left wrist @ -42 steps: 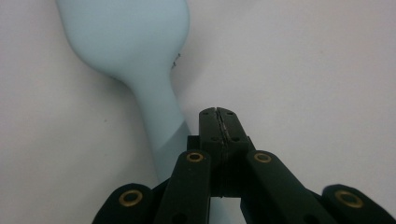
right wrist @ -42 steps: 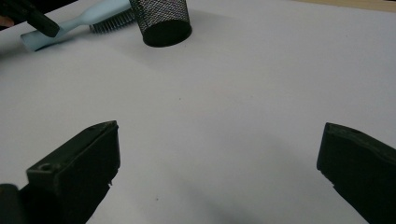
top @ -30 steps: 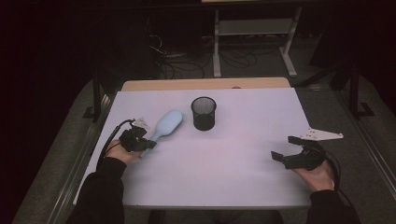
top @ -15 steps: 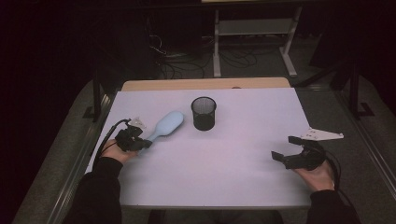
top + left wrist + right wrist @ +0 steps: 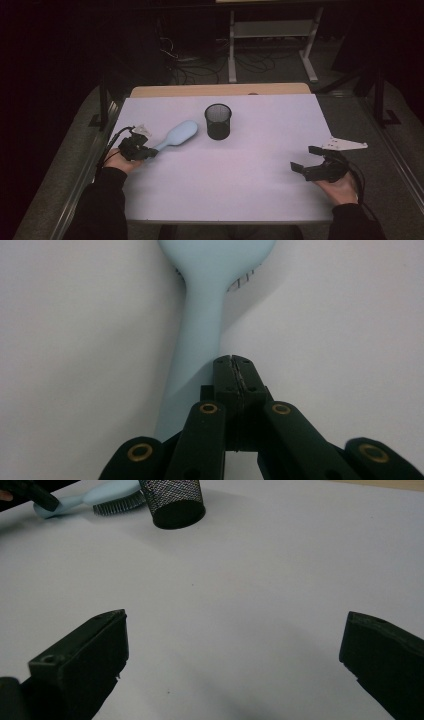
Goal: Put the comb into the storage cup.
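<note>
High view showed the left gripper (image 5: 145, 151) drawn back, jaws closed empty beside the brush (image 5: 176, 136): released. The right gripper (image 5: 313, 159) stayed wide.

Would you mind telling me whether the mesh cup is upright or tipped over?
Upright. In the high view the mesh cup stands on its base on the table, round mouth facing up; the right gripper view shows its base flat on the surface.

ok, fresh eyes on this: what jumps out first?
Probably the pale blue hairbrush lying on the white table at the left, next to the black mesh cup standing upright at the far middle. The left gripper sits with its jaws shut beside the brush handle, not around it. At the right, the right gripper rests with jaws spread wide over bare table.
</note>
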`<state>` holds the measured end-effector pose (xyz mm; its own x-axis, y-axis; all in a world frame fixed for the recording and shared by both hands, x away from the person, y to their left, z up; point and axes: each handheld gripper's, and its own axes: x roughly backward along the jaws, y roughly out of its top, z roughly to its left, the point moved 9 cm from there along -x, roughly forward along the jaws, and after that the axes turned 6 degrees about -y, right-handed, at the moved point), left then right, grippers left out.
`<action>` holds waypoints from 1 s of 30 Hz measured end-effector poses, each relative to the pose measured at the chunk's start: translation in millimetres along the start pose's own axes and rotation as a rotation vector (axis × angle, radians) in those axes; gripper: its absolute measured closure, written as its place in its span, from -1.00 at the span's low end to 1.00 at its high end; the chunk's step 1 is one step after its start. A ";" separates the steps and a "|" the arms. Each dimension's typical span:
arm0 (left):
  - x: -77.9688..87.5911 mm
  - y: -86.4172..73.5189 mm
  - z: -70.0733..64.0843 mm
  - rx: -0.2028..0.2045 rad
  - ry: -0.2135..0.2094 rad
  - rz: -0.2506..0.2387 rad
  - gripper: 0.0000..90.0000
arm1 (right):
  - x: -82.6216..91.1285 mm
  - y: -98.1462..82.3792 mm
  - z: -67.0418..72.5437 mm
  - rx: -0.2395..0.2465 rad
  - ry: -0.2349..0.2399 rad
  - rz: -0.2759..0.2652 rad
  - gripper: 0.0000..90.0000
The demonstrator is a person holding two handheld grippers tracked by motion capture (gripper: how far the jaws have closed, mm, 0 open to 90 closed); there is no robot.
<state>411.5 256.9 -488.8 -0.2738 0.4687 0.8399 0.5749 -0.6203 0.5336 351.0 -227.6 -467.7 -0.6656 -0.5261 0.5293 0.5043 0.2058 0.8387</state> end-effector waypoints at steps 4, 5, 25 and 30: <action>1.7 -1.5 3.5 0.003 0.005 -0.003 1.00 | -0.4 -0.4 -0.2 -0.001 0.001 0.004 -1.00; 2.0 -1.6 4.4 0.002 0.007 -0.005 1.00 | -0.4 -0.4 -0.2 -0.001 0.000 0.004 -1.00; 33.3 14.4 9.4 -0.059 -0.041 -0.012 0.88 | -1.3 -0.9 -0.2 -0.004 0.003 0.007 -1.00; 35.8 18.5 8.0 -0.056 -0.074 -0.012 0.68 | -1.7 -1.2 -0.3 -0.003 0.003 0.009 -1.00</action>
<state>418.6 267.3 -449.6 -0.2221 0.5202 0.8246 0.5273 -0.6474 0.5504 351.7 -227.2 -469.6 -0.6597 -0.5263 0.5364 0.5118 0.2081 0.8335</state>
